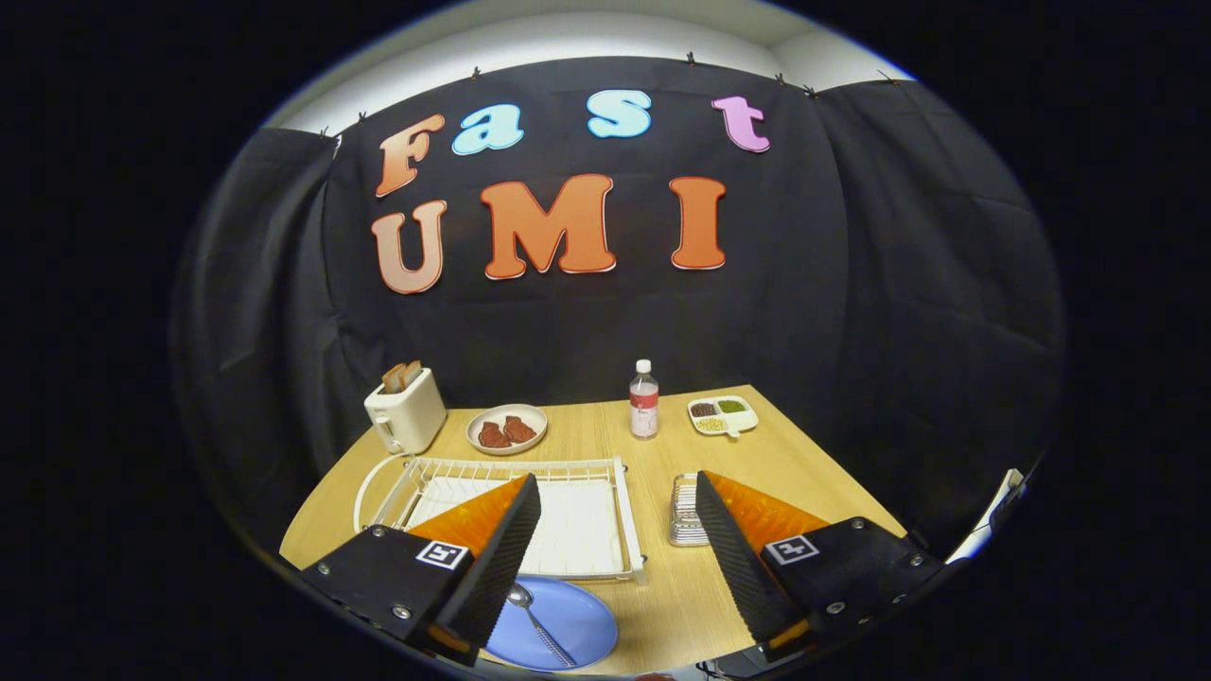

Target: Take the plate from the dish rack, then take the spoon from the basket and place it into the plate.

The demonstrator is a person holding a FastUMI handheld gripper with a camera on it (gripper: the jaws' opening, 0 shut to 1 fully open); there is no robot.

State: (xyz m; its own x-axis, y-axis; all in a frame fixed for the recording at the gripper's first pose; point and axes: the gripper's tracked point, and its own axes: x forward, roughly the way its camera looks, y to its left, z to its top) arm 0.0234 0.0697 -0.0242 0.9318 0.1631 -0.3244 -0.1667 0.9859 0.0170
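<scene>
A blue plate (558,629) lies flat on the wooden table, close in front of the white dish rack (577,473). A metal spoon (535,619) rests in the plate, bowl end near the left finger. My gripper (615,544) hovers above the table with its orange-and-black fingers wide apart and nothing between them. The left finger (492,558) overlaps the plate's near-left rim and the rack's front. Partly hidden behind the right finger (728,558) stands a small metal wire basket (686,511). The dish rack holds no dishes.
Toward the back of the table stand a white toaster (407,411) with bread, a plate of reddish meat pieces (508,430), a small bottle (643,402) and a divided dish of beans (721,414). Black cloth walls close in behind and on both sides.
</scene>
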